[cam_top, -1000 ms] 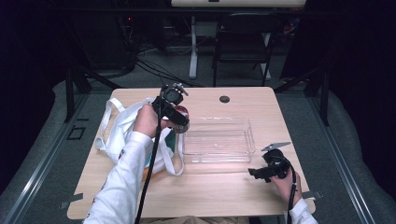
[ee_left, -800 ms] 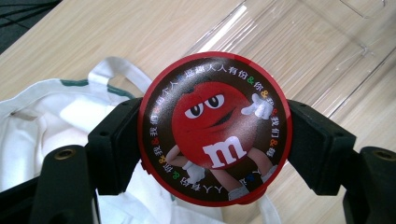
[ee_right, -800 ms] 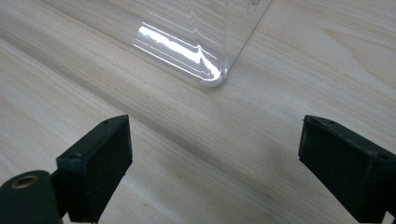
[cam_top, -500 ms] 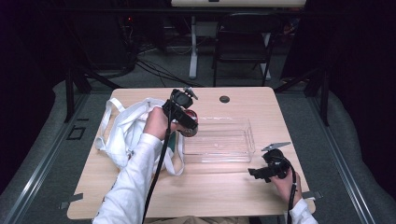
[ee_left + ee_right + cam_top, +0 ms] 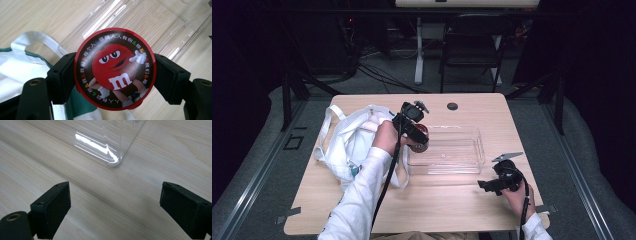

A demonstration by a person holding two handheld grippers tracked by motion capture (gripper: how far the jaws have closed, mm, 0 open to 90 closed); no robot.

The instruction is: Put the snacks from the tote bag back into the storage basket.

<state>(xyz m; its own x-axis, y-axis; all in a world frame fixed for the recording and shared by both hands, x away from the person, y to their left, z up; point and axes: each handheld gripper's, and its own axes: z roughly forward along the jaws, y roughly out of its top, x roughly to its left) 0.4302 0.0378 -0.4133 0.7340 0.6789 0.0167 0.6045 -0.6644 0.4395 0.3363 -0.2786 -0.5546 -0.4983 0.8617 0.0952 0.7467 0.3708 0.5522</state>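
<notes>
My left gripper [image 5: 421, 140] is shut on a round red M&M's tin [image 5: 115, 68], its two black jaws pressing the tin's sides. It hangs over the left end of a clear plastic tray [image 5: 447, 150] at the table's middle; the tin [image 5: 422, 134] shows as a red spot there. A white tote bag [image 5: 349, 140] with green inside lies left of the tray, and its cloth [image 5: 15, 62] sits below the tin. My right gripper [image 5: 484, 185] rests open near the table's front right, its jaws wide apart over bare wood, facing a corner of the tray [image 5: 113, 161].
A small black round grommet [image 5: 452, 106] sits in the wooden table [image 5: 452, 210] near its far edge. A dark chair [image 5: 472, 47] and a white desk leg [image 5: 418, 50] stand behind the table. Tape marks the table's front corners.
My left gripper has carried the tin rightward from above the bag to the tray's left end. The right gripper has stayed put.
</notes>
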